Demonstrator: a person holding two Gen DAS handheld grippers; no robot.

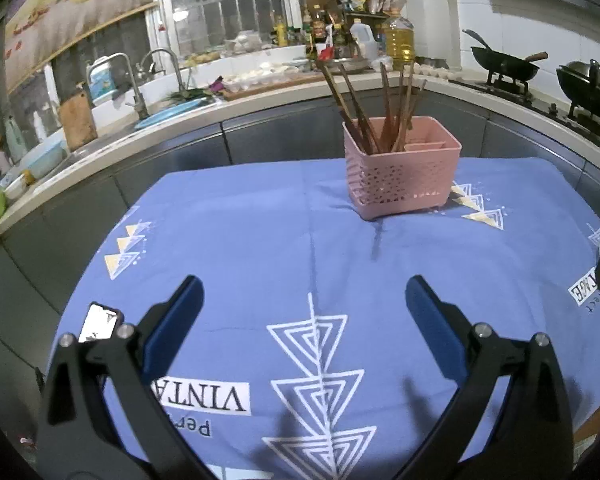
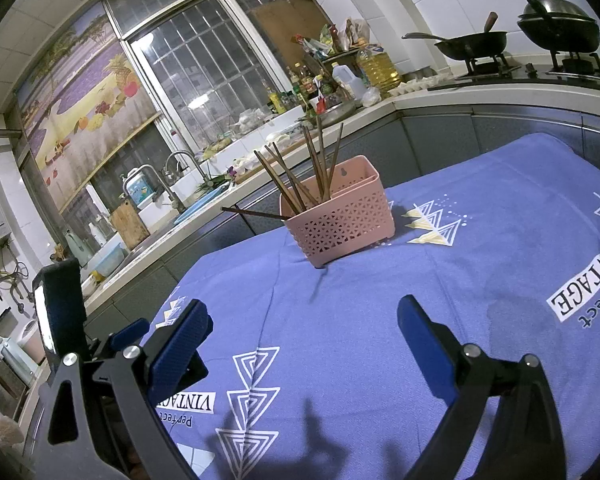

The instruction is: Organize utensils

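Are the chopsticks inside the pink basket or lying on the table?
Inside. The chopsticks stand in the pink basket, leaning with their tops above its rim.

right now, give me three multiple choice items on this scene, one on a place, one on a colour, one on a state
1. Where do the chopsticks stand?
A. in the pink basket
B. flat on the cloth
C. in the sink

2. What colour is the tablecloth?
A. red
B. blue
C. green

3. How is the left claw?
A. shut on a chopstick
B. shut on nothing
C. open, empty

Answers: 1 A, the sticks rise out of the basket; 2 B, blue with white triangles; 3 C, its fingers stand wide apart over bare cloth.
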